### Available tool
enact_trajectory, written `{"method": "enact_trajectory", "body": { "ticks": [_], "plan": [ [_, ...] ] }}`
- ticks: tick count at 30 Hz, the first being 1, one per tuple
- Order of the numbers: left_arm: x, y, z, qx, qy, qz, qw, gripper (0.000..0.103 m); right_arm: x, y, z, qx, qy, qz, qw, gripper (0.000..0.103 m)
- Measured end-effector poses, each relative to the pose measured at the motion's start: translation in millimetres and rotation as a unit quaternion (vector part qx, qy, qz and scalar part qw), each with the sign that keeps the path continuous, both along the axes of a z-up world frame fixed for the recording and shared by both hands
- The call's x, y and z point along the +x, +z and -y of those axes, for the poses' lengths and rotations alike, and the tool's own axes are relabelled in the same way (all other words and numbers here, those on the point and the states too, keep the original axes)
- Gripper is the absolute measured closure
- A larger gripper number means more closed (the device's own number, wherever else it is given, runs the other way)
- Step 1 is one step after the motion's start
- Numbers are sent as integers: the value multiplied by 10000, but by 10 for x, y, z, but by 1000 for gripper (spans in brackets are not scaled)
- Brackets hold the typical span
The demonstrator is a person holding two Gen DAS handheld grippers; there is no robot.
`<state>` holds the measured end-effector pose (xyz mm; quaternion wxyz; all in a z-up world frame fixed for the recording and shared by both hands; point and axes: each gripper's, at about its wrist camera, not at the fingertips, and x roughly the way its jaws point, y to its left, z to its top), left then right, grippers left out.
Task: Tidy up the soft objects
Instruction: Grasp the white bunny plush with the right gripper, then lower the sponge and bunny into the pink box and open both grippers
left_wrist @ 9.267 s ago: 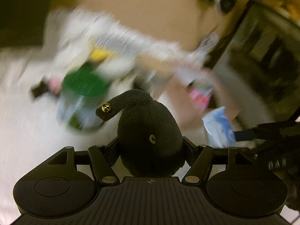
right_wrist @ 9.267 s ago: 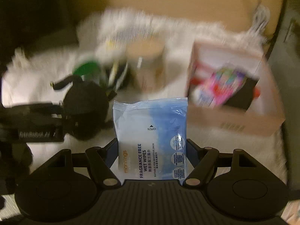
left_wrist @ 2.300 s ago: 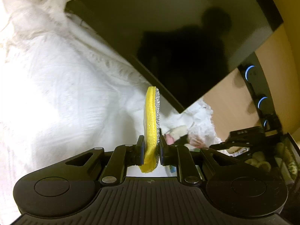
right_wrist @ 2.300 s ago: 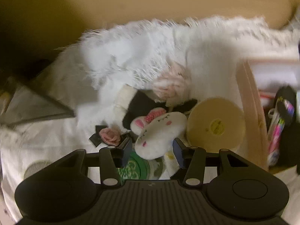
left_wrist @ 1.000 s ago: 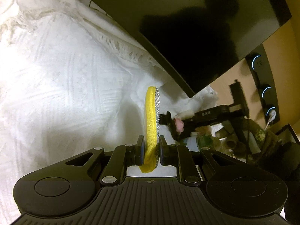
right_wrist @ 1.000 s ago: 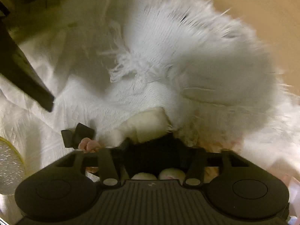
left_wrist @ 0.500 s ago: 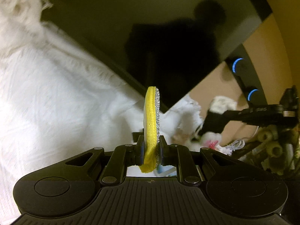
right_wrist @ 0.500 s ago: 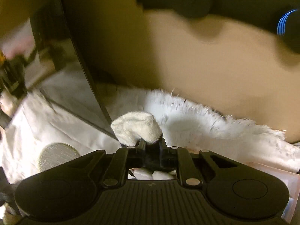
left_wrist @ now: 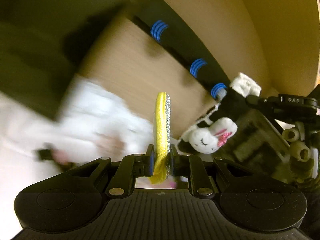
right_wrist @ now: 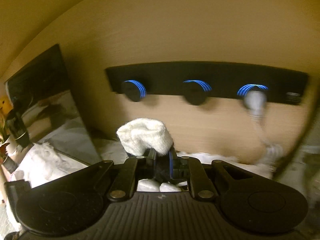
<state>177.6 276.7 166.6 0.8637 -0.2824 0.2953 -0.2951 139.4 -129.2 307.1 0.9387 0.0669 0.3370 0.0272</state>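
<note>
A tan wooden wall [right_wrist: 200, 30] fills the background of both views, with white fluffy fabric [left_wrist: 96, 116] spread below it, blurred in the left wrist view. Nearest in that view, the left gripper [left_wrist: 161, 158] has its jaws clamped on a round yellow sponge [left_wrist: 161, 124] with a silver scrubbing face, held upright on edge at lower centre. To its right, the right gripper [left_wrist: 248, 100] reaches in from the right edge and holds a black-and-white bunny sock [left_wrist: 210, 136] in the air, its white cuff up. In the right wrist view the jaws are together on the sock's black middle, the cuff bulging above them at centre. Farther off, a black panel [right_wrist: 210, 76] with three blue-ringed knobs [right_wrist: 195, 94] crosses the wall, and a dark screen [right_wrist: 44, 92] leans at the left.
</note>
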Motion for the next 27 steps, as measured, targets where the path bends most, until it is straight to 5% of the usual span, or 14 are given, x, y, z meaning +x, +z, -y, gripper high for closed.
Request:
{"method": "enact_trajectory", "body": {
  "ticks": [5, 9, 12, 14, 18, 22, 27],
  "plan": [
    [305, -98, 975, -272, -1019, -211, 9942, 85, -253, -129, 560, -146, -554, -363, 9977, 92],
    [600, -522, 1783, -825, -1597, -816, 9803, 82, 3, -733, 930, -170, -1097, -1029, 9885, 91],
    [767, -846, 2247, -53, -1432, -1093, 9836, 79, 280, -1331, 1185, -170, -1485, -1506, 9772, 91],
    [813, -968, 2406, 338, -1290, -1147, 9844, 79, 436, -1698, 1342, -71, -1711, -1807, 9685, 92],
    [828, -1010, 2495, 350, -1295, -1155, 9842, 77, 509, -2203, 1550, 440, -1868, -2177, 9570, 94],
    [877, -969, 2559, 488, -1343, -1110, 9835, 77, 524, -2316, 1520, 331, -1820, -2026, 9616, 94],
    [908, -946, 2541, 599, -1378, -1132, 9821, 77, 314, -2370, 1585, 998, -1864, -1931, 9581, 93]
  ]
}}
